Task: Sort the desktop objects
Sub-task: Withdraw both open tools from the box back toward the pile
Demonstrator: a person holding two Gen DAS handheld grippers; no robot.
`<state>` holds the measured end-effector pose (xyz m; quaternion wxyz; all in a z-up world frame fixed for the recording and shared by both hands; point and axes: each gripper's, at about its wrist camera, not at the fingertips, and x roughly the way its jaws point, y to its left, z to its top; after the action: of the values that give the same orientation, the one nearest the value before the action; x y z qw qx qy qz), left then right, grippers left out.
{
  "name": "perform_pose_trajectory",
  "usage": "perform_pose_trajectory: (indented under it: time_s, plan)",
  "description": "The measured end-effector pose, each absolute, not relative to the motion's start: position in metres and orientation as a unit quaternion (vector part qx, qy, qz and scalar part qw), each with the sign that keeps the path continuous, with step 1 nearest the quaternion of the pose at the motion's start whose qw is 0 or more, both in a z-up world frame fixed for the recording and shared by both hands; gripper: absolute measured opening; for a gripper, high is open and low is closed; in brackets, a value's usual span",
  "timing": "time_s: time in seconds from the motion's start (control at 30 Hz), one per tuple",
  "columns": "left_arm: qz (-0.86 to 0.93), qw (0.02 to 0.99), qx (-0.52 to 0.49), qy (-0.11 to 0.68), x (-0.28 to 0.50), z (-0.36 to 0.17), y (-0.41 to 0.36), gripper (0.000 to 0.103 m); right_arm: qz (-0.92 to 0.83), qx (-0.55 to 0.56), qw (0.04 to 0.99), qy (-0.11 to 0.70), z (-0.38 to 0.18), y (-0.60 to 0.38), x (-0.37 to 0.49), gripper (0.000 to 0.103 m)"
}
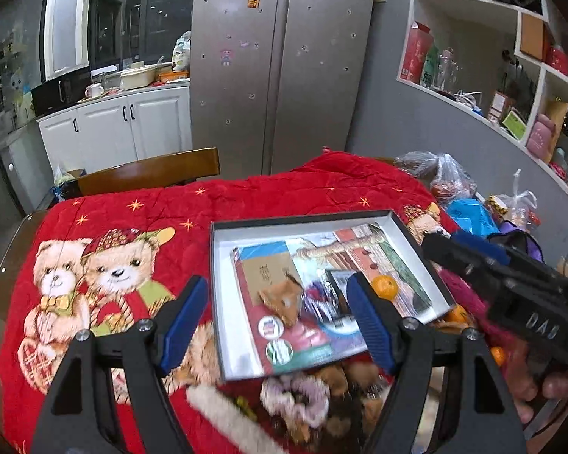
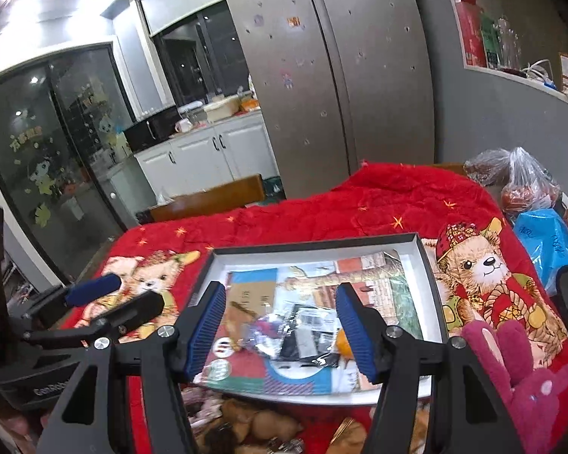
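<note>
A shallow white box with a dark rim (image 1: 310,220) (image 2: 318,246) lies on a red bear-print blanket (image 1: 140,204) (image 2: 397,196). Inside it lie a book (image 1: 303,336), picture cards, round badges (image 1: 270,327), a small fox toy (image 1: 282,299), a clear plastic packet (image 2: 280,333) and an orange (image 1: 384,286). My left gripper (image 1: 280,314) is open and empty, above the box's near part. My right gripper (image 2: 282,325) is open and empty, above the packet. Each gripper shows in the other's view: the right (image 1: 511,276), the left (image 2: 106,302).
A pink scrunchie (image 1: 303,397), brown bits and a beige fuzzy strip (image 1: 223,408) lie in front of the box. A pink plush rabbit (image 2: 518,370) lies at right. Oranges (image 1: 456,314) sit by the box's right corner. Plastic bags (image 2: 526,181), a wooden chair (image 1: 151,170) and a fridge (image 1: 280,68) stand behind.
</note>
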<state>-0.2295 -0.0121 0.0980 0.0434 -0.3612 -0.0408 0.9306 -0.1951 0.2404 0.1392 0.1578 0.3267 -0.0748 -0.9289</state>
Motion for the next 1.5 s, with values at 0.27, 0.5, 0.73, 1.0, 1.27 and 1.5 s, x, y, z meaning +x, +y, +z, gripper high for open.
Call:
perform_pose_trajectory:
  time_s: [0.27,0.5,0.73,1.0,1.27,1.5]
  plan:
    - [0.934,0.012,-0.355,-0.046,-0.162,0.104,-0.035,0.082,-0.940,0.296,0.152,-0.073,0.166,0.239,-0.142,0.071]
    - [0.935,0.029,-0.348,-0.062,-0.117,0.060,-0.047,0.084,-0.957,0.241,0.155,-0.033,0.147,0.237,-0.089,0.083]
    - [0.918,0.023,-0.391,-0.056,-0.120,0.017,-0.042,0.084,-0.945,0.282,0.162,-0.022,0.089,0.238,-0.070,0.084]
    - [0.910,0.012,-0.409,-0.062,-0.127,0.003,-0.047,0.084,-0.936,0.305,0.173,0.020,0.059,0.230,-0.040,0.084]
    - [0.899,-0.001,-0.436,-0.038,-0.140,-0.020,-0.039,0.084,-0.930,0.324,0.171,0.026,0.044,0.230,-0.040,0.084]
    - [0.893,-0.005,-0.449,-0.030,-0.146,-0.031,-0.037,0.084,-0.919,0.366,0.145,0.010,0.029,0.239,-0.056,0.084]
